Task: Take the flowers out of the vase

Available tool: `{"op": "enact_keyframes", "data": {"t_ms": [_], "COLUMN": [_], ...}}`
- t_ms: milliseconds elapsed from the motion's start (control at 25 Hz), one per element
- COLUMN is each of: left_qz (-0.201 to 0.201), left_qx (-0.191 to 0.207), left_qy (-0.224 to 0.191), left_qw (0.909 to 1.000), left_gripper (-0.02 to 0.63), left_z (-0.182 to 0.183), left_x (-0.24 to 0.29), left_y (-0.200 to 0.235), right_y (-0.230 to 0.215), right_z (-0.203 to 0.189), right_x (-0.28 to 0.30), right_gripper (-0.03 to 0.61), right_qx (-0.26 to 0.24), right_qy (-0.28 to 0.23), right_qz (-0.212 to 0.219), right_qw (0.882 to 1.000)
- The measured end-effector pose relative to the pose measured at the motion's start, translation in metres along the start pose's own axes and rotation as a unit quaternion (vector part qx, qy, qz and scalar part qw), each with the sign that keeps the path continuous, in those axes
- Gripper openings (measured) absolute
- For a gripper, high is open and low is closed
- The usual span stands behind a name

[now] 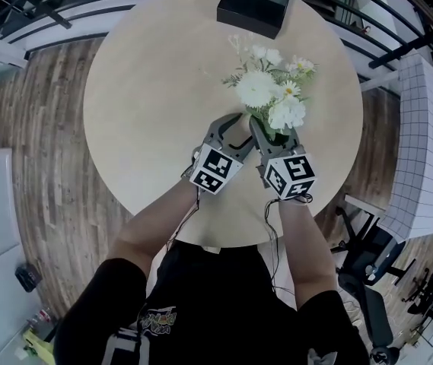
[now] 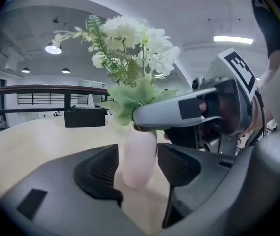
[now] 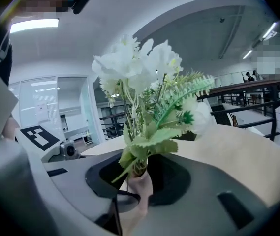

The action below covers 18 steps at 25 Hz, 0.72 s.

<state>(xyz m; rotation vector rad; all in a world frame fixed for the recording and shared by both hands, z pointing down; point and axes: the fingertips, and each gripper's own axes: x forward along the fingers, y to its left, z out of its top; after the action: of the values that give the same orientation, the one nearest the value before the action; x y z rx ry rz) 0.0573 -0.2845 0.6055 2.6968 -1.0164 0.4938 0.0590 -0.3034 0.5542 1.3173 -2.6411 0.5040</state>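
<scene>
A bunch of white flowers with green leaves stands in a small pale pink vase on the round table. In the left gripper view my left gripper is open, its two black pads flanking the vase body low down. My right gripper has its jaws drawn in on the flower stems right at the vase mouth. One right finger crosses the vase top in the left gripper view. In the head view both grippers, left and right, sit side by side under the blooms, which hide the vase.
A black box lies at the table's far edge, behind the flowers, and also shows in the left gripper view as a black box. Wood floor surrounds the table; railings and a white gridded table stand to the right.
</scene>
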Motion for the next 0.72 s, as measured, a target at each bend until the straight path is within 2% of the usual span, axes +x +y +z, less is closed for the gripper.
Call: {"op": "enact_keyframes", "data": {"t_ms": [440, 720], "left_qz": [-0.020, -0.018], "left_qx": [0.034, 0.031], "left_qy": [-0.004, -0.003], "left_qw": [0.9992, 0.9993], "left_gripper": [0.247, 0.245], "left_z": [0.004, 0.001], "left_x": [0.018, 0.021], "left_y": [-0.007, -0.008], "right_y": [-0.005, -0.007], "right_z": [0.002, 0.002], "right_x": [-0.001, -0.002], "right_gripper": [0.097, 0.092], "right_qx": [0.007, 0.009], "right_qy": [-0.002, -0.006], "right_qz": [0.005, 0.000], "right_qw": [1.000, 1.000]}}
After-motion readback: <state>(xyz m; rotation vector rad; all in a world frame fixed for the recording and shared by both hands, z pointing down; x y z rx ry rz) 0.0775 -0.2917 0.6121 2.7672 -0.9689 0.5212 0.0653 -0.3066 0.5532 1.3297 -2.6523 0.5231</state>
